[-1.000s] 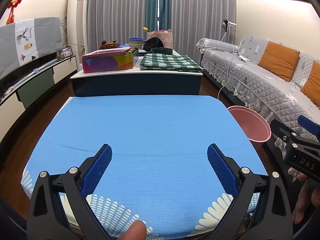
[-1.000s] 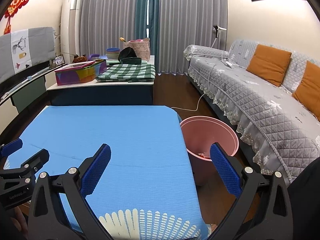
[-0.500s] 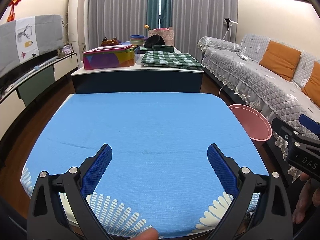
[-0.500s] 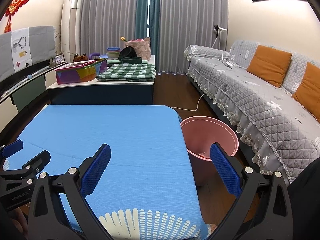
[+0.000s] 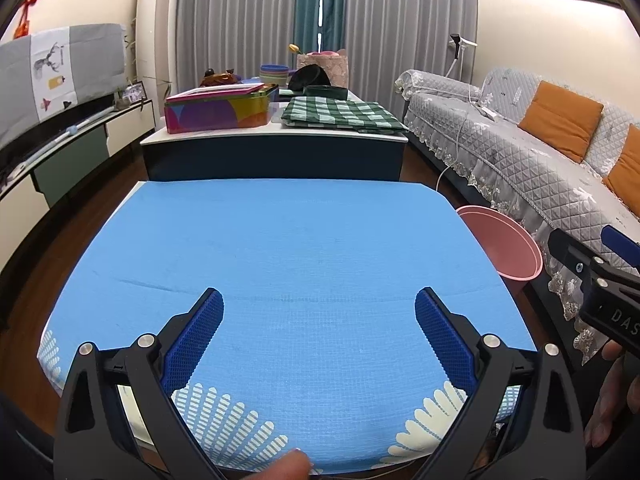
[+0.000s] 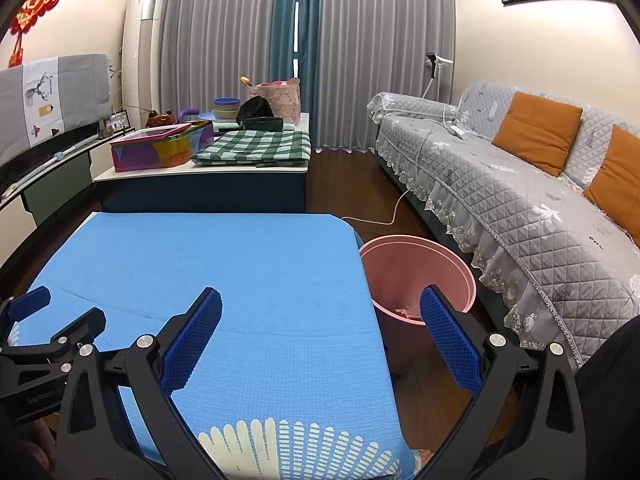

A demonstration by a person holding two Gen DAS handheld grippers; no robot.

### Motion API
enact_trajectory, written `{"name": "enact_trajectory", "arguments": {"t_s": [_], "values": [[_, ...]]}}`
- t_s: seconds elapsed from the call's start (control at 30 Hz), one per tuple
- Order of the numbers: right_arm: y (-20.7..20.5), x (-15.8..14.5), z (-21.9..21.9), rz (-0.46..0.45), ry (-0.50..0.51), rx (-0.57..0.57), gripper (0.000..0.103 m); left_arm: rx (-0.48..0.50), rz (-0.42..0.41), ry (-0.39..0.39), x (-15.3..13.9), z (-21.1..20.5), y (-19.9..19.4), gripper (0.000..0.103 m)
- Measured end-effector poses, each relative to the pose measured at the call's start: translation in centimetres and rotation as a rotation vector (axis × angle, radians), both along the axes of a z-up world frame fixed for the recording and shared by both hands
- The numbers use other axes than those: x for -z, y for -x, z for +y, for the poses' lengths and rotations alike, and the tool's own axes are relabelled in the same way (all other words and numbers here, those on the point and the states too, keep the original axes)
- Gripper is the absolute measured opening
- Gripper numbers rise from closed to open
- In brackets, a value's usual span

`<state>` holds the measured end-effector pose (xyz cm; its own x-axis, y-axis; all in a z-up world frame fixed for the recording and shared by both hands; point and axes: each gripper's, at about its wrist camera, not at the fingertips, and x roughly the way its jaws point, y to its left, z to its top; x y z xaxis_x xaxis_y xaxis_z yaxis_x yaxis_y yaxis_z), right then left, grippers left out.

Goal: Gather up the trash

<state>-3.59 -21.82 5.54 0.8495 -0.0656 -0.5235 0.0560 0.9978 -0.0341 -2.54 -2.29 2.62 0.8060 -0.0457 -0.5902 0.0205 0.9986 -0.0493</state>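
Right wrist view shows a pink trash bin (image 6: 418, 276) on the wooden floor, just past the tip of the right gripper's (image 6: 320, 336) right-hand finger, tucked against the counter's edge so scraps can drop in easily. Something small and reddish lies at its bottom; what it is cannot be made out. Both blue-padded fingers are spread wide with nothing between them. Under and ahead of them lies the counter (image 6: 240, 264), covered in a blue cloth with no trash visible on it. Left wrist view shows the left gripper (image 5: 319, 332) likewise spread and empty above the cloth, suggesting collection is likely finished. Beyond the fingers stands a grey quilted sofa (image 6: 520, 200).
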Motion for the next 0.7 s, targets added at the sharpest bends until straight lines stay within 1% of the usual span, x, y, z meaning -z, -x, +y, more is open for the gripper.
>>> {"name": "enact_trajectory", "arguments": {"t_s": [0.37,0.7], "values": [[0.05,-0.28,-0.01,-0.005,0.002,0.001,0.098,0.003,-0.005,0.031,-0.03,0.15,0.20,0.094],[0.03,-0.39,-0.01,-0.004,0.000,0.001,0.098,-0.002,-0.001,0.042,0.03,0.34,0.16,0.095]]}}
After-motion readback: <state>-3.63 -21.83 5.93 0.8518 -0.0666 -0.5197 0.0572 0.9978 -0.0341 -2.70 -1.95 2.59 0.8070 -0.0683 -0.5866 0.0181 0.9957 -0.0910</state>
